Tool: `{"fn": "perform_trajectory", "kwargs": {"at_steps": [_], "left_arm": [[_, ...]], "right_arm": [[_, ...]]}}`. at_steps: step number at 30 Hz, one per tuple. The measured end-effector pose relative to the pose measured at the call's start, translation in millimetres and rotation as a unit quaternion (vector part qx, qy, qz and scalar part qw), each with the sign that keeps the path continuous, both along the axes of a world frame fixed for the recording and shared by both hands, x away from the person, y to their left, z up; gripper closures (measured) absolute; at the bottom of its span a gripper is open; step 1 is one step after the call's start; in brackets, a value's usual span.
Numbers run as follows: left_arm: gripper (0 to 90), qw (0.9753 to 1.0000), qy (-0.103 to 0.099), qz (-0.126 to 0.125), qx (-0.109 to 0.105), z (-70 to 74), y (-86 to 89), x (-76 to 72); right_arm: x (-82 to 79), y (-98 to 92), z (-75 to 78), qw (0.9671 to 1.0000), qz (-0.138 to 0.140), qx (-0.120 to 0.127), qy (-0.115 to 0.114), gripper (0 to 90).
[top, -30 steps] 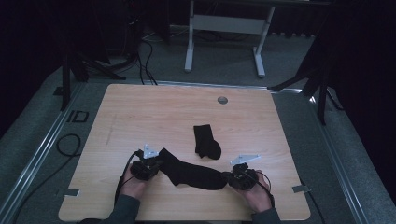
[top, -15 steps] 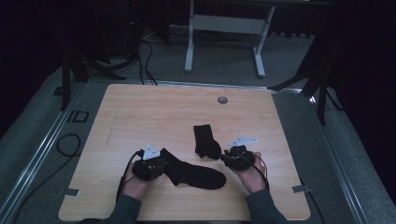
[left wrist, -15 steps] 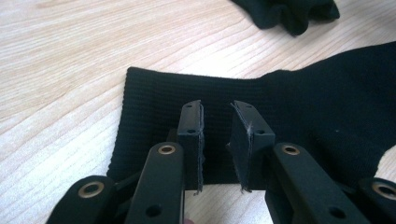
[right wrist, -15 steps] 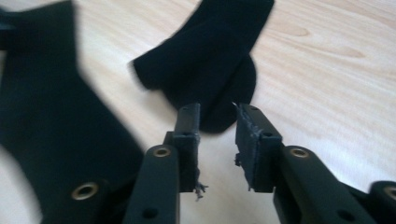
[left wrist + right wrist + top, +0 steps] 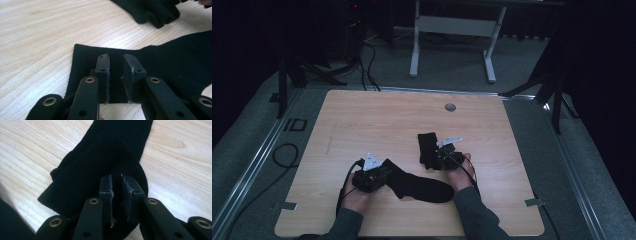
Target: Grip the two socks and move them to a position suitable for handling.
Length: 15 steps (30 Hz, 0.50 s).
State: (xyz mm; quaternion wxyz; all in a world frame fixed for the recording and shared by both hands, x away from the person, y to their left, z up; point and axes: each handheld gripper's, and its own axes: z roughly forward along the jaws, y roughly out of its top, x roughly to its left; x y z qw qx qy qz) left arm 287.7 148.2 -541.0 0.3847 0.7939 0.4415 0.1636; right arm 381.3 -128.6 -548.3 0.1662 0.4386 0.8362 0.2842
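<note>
Two black socks are seen on a light wooden table [image 5: 362, 120]. The longer sock [image 5: 414, 184] is laid flat in the lower middle of the high view, running from lower left toward lower right, and the folded sock [image 5: 428, 149] is placed just above it, near the centre of the frame. In the left gripper view the ribbed cuff of the longer sock [image 5: 160, 65] is spread across the middle of the frame, and the left gripper [image 5: 116, 77] is held over that cuff with its jaws set a narrow gap apart; the pads [image 5: 103, 75] appear to rest on the fabric, though whether any cloth is pinched between them cannot be told. In the right gripper view the folded sock [image 5: 105, 157] is seen running from the top centre down to the bottom of the frame, and the right gripper [image 5: 116, 195] is placed over its rounded lower end, jaws likewise narrowly parted, with no fabric clearly caught between them. In the high view the left gripper [image 5: 371, 176] is found at the lower left of the longer sock and the right gripper [image 5: 446, 154] just right of the folded sock. The letters "ID" [image 5: 295, 124] can be read on the floor at the left of the table.
</note>
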Motion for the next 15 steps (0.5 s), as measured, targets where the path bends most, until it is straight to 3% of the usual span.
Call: {"fn": "perform_trajectory", "kwargs": {"at_steps": [2, 4, 9, 11, 15], "left_arm": [[76.8, 1.0000, -0.001, 0.001, 0.000, 0.6, -0.4, 0.9], [78.3, 1.0000, -0.001, 0.002, 0.001, 2.0, -1.9, 3.1], [79.5, 0.9999, -0.010, 0.001, 0.004, 8.4, -6.6, 8.8], [81.1, 0.9999, -0.011, 0.002, 0.005, 10.5, -7.9, 13.2], [82.1, 1.0000, -0.008, 0.002, 0.002, 12.2, -11.8, 26.7]], "right_arm": [[0.5, 2.7, 0.5, 1.0000, 0.003, -0.005, 0.000, 78.3], [1.6, 9.9, 1.5, 0.9994, 0.025, -0.025, -0.004, 79.5], [2.7, 14.6, 1.6, 0.9987, 0.042, -0.029, -0.005, 81.0], [2.0, 21.0, 2.0, 0.9967, 0.072, -0.036, -0.005, 84.0], [1.0, 28.3, 2.3, 0.9939, 0.102, -0.041, -0.007, 85.1]]}}
